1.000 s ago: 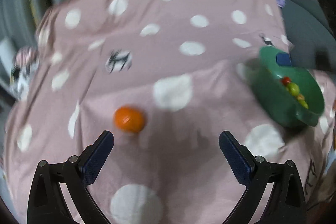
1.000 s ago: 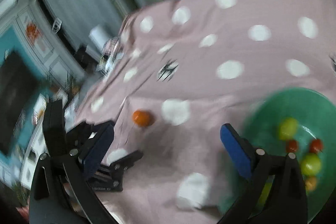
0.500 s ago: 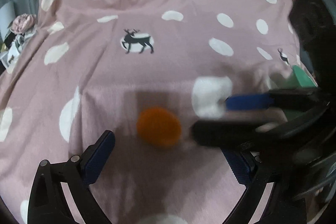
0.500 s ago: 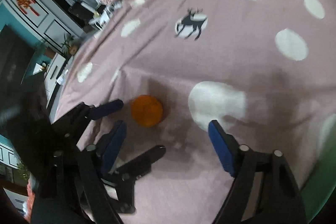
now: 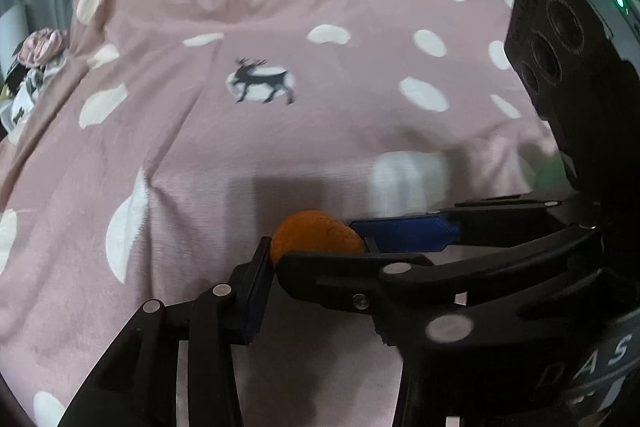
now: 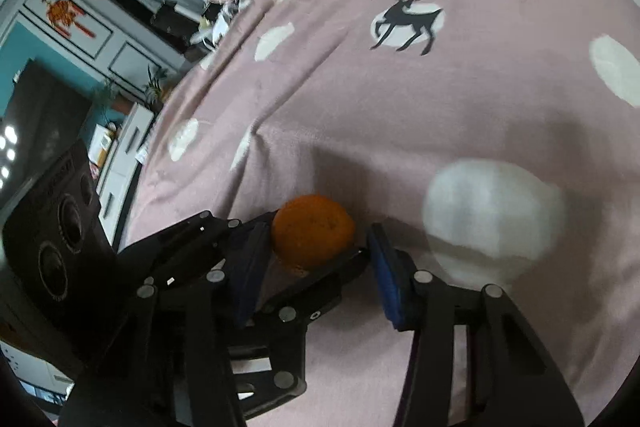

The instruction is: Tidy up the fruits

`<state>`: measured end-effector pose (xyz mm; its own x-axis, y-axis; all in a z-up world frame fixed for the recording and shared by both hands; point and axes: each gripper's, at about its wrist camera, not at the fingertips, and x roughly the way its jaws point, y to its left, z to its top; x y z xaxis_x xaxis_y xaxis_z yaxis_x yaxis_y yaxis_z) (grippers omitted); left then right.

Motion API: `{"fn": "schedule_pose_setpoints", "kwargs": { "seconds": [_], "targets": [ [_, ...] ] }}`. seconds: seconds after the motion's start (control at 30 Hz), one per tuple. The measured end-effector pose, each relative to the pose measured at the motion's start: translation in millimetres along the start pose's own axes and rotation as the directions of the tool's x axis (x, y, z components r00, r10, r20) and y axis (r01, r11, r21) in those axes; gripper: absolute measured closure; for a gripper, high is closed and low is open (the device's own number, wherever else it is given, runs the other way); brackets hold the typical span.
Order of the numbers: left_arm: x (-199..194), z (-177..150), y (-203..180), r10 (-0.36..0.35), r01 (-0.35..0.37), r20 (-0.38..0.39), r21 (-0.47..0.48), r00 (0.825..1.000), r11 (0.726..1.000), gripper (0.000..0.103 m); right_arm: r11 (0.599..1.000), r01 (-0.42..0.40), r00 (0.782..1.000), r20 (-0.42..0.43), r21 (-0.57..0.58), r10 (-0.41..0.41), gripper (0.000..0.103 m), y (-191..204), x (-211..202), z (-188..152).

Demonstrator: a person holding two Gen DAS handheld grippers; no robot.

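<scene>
Left gripper (image 5: 316, 251): jaws just closed in, narrow, near pad (image 5: 256, 287) against the orange's (image 5: 316, 233) left side, other pad hidden; reads as holding it. Orange on the pink spotted blanket (image 5: 180, 187), squarely between both tools. Probably light, soft-skinned, rolls easily: take across the widest part, gentle squeeze. Right gripper (image 6: 320, 251): also just narrowed around the same orange, right pad (image 6: 388, 279) just beside it, contact unclear. Crowded; one grip likely enough.
</scene>
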<state>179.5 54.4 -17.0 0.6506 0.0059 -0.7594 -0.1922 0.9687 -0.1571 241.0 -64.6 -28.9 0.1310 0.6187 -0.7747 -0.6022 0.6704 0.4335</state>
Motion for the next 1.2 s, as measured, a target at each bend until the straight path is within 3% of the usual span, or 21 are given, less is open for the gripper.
{"fn": "schedule_pose_setpoints", "kwargs": {
  "seconds": [0.13,0.23,0.37,0.5,0.6,0.7,0.8,0.83,0.87,0.9,1.0,1.07,1.13,1.2],
  "targets": [
    [-32.2,6.3,-45.4,-0.066,0.064,0.043,0.049,0.997,0.997,0.06,1.0,-0.019,0.997,0.073,0.01,0.018,0.054,-3.9,-53.2,-16.3],
    [-47.7,11.9,-91.2,-0.141,0.133,0.071,0.107,0.988,0.985,0.06,1.0,0.026,0.987,0.157,0.013,-0.028,0.055,-14.8,-116.3,-39.3],
    [-52.1,15.0,-176.8,-0.241,0.221,0.064,0.23,0.968,0.948,0.06,0.991,0.094,0.961,0.252,0.09,-0.114,0.055,-45.0,-192.1,-76.9],
    [-40.1,11.3,-250.7,-0.339,0.324,0.004,0.283,0.941,0.903,0.06,0.97,0.131,0.918,0.344,0.203,-0.196,0.055,-89.9,-251.4,-125.8],
    [-20.6,5.1,-292.2,-0.358,0.362,-0.068,0.291,0.931,0.886,0.06,0.951,0.141,0.899,0.367,0.276,-0.24,0.055,-120.9,-271.2,-153.9],
    [-3.7,-7.3,-318.0,-0.312,0.342,-0.142,0.322,0.939,0.883,0.06,0.935,0.225,0.894,0.325,0.274,-0.31,0.051,-133.7,-273.3,-170.2],
    [-6.8,-12.1,-321.7,-0.239,0.274,-0.145,0.319,0.96,0.907,0.05,0.91,0.311,0.865,0.315,0.275,-0.39,0.029,-130.6,-282.1,-179.3],
    [-11.3,-13.7,-317.9,-0.232,0.266,-0.143,0.311,0.962,0.913,0.03,0.916,0.302,0.866,0.325,0.265,-0.38,0.011,-124.5,-289.7,-183.5],
    [-24.3,-16.9,-312.1,-0.237,0.262,-0.119,0.295,0.964,0.919,0.011,0.908,0.335,0.861,0.31,0.253,-0.404,0.005,-116.0,-297.5,-187.6],
    [-35.2,-19.8,-307.9,-0.238,0.253,-0.085,0.295,0.967,0.921,0.003,0.894,0.382,0.848,0.297,0.233,-0.44,0.0,-110.0,-305.2,-194.7],
    [-63.7,-27.4,-302.6,-0.123,0.098,0.05,0.353,0.991,0.93,0.0,0.872,0.447,0.81,0.323,0.199,-0.489,0.0,-93.5,-319.3,-201.0],
    [-73.0,-33.1,-299.1,-0.046,0.009,0.099,0.35,0.994,0.937,0.0,0.877,0.435,0.812,0.331,0.205,-0.48,0.0,-89.6,-320.9,-203.8],
    [-76.9,-35.7,-292.9,-0.029,-0.008,0.112,0.316,0.993,0.949,0.0,0.87,0.455,0.817,0.301,0.187,-0.492,0.0,-84.0,-314.4,-209.2],
    [-73.1,-41.2,-291.8,-0.019,-0.008,0.08,0.325,0.997,0.946,0.0,0.846,0.499,0.799,0.281,0.185,-0.532,0.0,-81.6,-307.8,-212.2]
  ]
}}
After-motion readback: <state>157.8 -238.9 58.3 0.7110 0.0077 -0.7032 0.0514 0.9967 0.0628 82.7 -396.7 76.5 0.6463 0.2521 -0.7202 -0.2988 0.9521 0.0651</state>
